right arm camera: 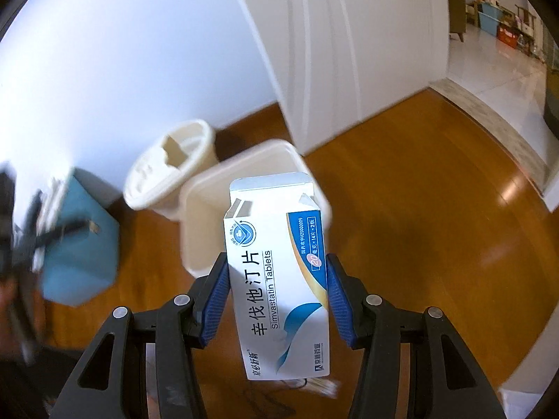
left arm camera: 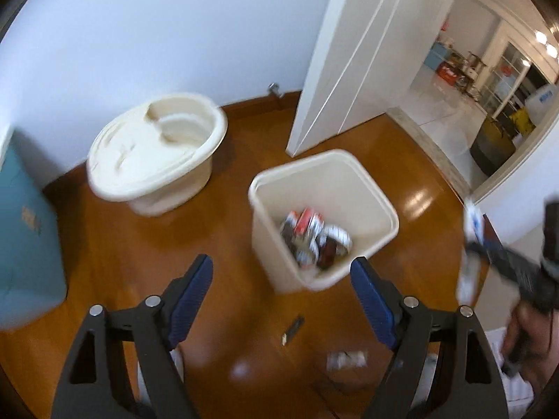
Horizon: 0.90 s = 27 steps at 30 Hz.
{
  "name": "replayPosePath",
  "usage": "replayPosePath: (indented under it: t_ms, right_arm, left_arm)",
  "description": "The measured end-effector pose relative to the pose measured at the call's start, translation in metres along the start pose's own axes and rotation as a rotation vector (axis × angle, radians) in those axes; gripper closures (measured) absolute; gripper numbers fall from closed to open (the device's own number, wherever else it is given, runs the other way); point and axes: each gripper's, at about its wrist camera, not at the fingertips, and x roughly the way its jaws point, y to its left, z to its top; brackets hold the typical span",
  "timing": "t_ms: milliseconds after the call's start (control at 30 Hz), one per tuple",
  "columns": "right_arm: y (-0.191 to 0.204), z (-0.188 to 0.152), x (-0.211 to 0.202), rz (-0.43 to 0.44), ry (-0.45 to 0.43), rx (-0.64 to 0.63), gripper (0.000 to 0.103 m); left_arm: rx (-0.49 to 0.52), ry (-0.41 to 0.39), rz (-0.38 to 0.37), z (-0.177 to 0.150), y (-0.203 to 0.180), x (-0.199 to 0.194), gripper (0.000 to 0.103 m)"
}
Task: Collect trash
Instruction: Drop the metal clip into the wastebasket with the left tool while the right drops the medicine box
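Nearby, lidded bucket beside trash bin.

White door ajar; teal box against wall; glossy wood floor.

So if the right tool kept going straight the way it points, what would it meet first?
Most likely the open cream square plastic bin: the right tool, shut on the white and blue Simvastatin tablet box, aims at it, and the box's open end would arrive first. Depth is unclear.
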Motion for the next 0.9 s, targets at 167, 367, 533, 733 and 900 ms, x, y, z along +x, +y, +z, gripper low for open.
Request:
replayPosePath:
  t_ms: [167, 367, 533, 733, 900]
  right_arm:
    - [0.054, 0.034, 0.031, 0.029, 0.016, 0.023, 0.047]
    - [0.091, 0.051, 0.082, -0.01, 0.081, 0.009, 0.047]
    - [0.103, 0.064, 0.127, -0.04, 0.119, 0.023, 0.047]
    - [0.104, 0.065, 0.176, -0.074, 0.175, 0.059, 0.045]
    - [0.1, 0.054, 0.2, -0.166, 0.271, 0.074, 0.031]
  left_arm:
    - [0.024, -0.01, -0.02, -0.026, 0.006, -0.023, 0.022]
    - [0.08, -0.019, -0.001, -0.022, 0.007, -0.021, 0.022]
    - [0.064, 0.027, -0.026, -0.012, 0.014, -0.019, 0.022]
    - [0.098, 0.037, -0.008, -0.012, 0.014, -0.02, 0.014]
    - [0.128, 0.046, 0.0, -0.014, 0.007, -0.019, 0.013]
